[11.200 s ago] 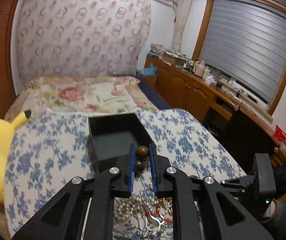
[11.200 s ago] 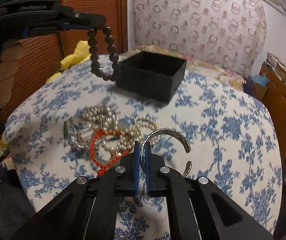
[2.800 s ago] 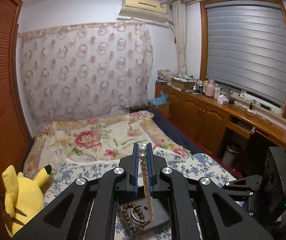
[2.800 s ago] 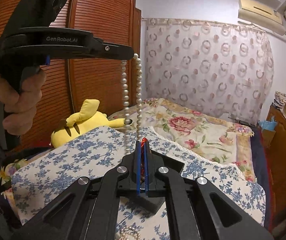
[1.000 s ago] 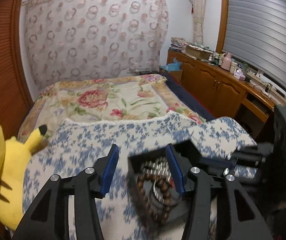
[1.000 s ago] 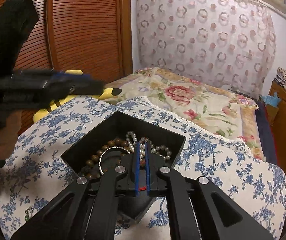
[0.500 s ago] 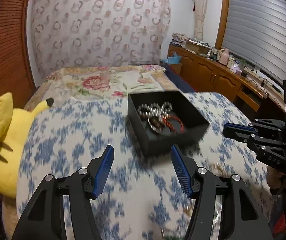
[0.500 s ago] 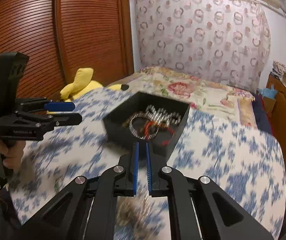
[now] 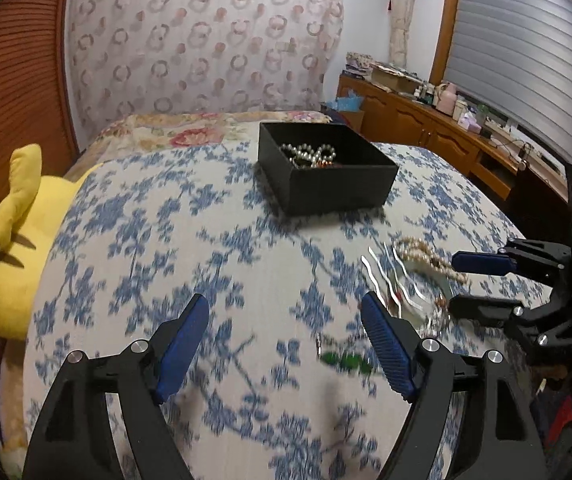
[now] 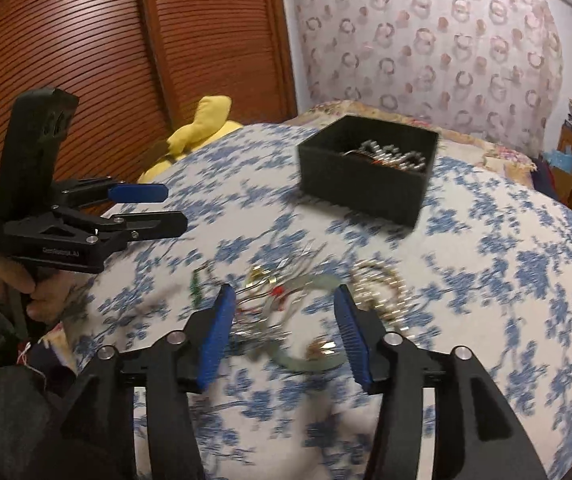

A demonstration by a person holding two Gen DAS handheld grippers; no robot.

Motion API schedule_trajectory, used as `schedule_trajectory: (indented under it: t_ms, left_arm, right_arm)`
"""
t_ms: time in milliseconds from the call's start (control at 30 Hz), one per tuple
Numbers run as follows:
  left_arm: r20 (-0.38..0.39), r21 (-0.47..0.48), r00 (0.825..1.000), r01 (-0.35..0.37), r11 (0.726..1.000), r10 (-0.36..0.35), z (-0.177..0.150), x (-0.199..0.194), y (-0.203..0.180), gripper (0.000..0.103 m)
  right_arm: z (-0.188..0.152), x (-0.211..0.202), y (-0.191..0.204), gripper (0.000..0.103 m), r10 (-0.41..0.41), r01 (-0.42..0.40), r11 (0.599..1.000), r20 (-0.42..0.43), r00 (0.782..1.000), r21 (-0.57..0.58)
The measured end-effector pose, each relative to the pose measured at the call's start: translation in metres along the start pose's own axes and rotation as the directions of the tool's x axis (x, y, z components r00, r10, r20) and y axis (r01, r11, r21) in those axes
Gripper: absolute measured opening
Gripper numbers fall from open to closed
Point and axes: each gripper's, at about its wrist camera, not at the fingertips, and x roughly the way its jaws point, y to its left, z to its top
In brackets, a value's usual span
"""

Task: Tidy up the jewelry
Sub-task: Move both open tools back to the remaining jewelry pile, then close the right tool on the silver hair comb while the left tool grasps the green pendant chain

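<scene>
Both the left gripper (image 9: 286,344) and right gripper (image 10: 283,330) were spread wide, holding nothing. Pearls lay in the black box (image 9: 342,188); other jewelry (image 10: 310,312), blurred, perhaps bangles, sat loose on the tablecloth (image 9: 173,240).

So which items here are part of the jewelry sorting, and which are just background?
Part of the job:
- black box holding pearls
- loose jewelry pile on the cloth
- left gripper, right gripper, both open

Just lying about:
- yellow plush toy
- floral bedspread

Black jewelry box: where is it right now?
The black open-topped jewelry box sits at the far side of the blue floral tablecloth, beyond both open tongs and the loose jewelry pile.
</scene>
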Motion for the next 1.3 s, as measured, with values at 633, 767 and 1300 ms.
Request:
schedule_trajectory:
  t_ms: [633,767,1300]
  left_arm:
    - [-0.031,-0.013,0.999,0.006,1.0,-0.007,-0.025,-0.005,0.002,0.079]
    - [-0.048,0.001,0.999,0.014,1.0,-0.014,-0.027,-0.001,-0.003,0.079]
    - [-0.111,0.01,0.992,0.068,0.998,-0.066,-0.024,0.022,-0.032,0.042]
  right_arm:
    - [0.002,0.042,0.023,0.059,-0.071,0.067,0.997,-0.111,0.991,-0.033]
    - [0.001,0.035,0.023,0.058,-0.08,0.077,0.996,-0.083,0.993,-0.041]
    - [-0.002,-0.011,0.0,0.058,-0.101,0.102,0.995,0.031,0.994,-0.009]
